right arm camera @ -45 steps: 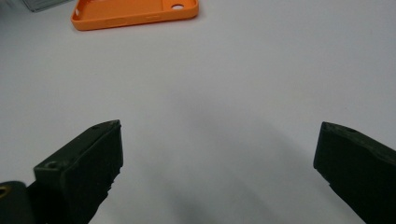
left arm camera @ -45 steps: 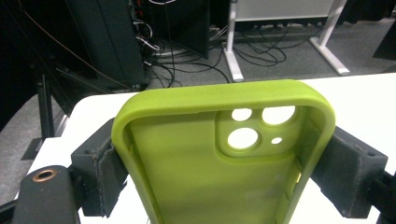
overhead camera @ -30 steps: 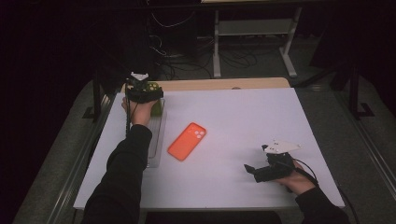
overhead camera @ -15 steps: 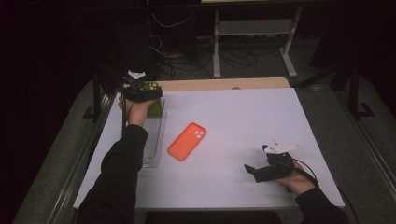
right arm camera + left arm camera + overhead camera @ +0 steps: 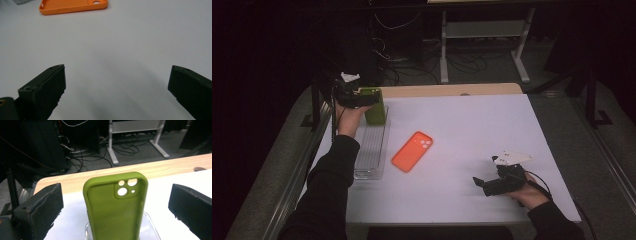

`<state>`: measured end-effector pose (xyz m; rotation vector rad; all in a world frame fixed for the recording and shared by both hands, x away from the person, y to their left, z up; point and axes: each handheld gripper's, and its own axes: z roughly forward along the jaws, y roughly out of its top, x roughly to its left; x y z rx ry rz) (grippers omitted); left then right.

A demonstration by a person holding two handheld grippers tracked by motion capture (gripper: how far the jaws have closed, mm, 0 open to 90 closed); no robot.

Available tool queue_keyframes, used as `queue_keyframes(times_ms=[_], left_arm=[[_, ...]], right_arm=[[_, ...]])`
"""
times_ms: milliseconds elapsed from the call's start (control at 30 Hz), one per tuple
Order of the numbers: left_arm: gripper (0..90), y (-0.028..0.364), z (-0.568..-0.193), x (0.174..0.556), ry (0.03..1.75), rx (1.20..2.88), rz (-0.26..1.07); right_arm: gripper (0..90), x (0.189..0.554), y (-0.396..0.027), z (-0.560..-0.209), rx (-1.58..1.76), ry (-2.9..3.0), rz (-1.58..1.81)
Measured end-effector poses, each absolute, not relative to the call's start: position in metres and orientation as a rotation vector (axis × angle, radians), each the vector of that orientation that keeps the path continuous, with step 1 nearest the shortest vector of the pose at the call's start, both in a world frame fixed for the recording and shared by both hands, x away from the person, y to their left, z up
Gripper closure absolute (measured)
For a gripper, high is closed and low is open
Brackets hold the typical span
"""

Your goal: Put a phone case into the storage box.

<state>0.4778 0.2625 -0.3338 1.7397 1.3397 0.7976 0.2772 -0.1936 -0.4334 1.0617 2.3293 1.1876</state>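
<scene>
An olive green phone case [image 5: 376, 111] stands upright at the far end of a clear plastic tray [image 5: 369, 160] on the table's left side. My left gripper [image 5: 364, 97] hovers just left of the case's top. Its jaws have just been opening and now stand wide. In the left gripper view the green case [image 5: 115, 207] rises between the two jaws of my left gripper [image 5: 116, 191] with a gap on each side. An orange phone case [image 5: 412, 151] lies flat mid-table. My right gripper [image 5: 482, 182] rests open near the front right, and the orange case [image 5: 72, 6] lies beyond it.
A white mat [image 5: 472, 125] covers the table, with a wooden strip [image 5: 447, 90] along its far edge. Cables and metal stand legs [image 5: 522, 65] cross the dark floor behind. The tray's clear rim [image 5: 150, 225] shows under the green case.
My left gripper has drawn back to the left and slightly up, off the green case, which stays standing in the tray. The right hand has not moved.
</scene>
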Motion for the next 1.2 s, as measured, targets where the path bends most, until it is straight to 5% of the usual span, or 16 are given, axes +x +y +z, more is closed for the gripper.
queue_keyframes(times_ms=[733, 1200], left_arm=[[0.0, 0.269, -0.321, 0.43, 1.172, 1.825, 0.581], [0.0, 0.234, -0.322, 0.399, 0.997, 1.915, 0.459]], right_arm=[[0.5, 0.279, -0.193, -0.434, 1.051, 2.331, 1.193], [0.5, 0.278, -0.193, -0.433, 1.053, 2.328, 1.2]])
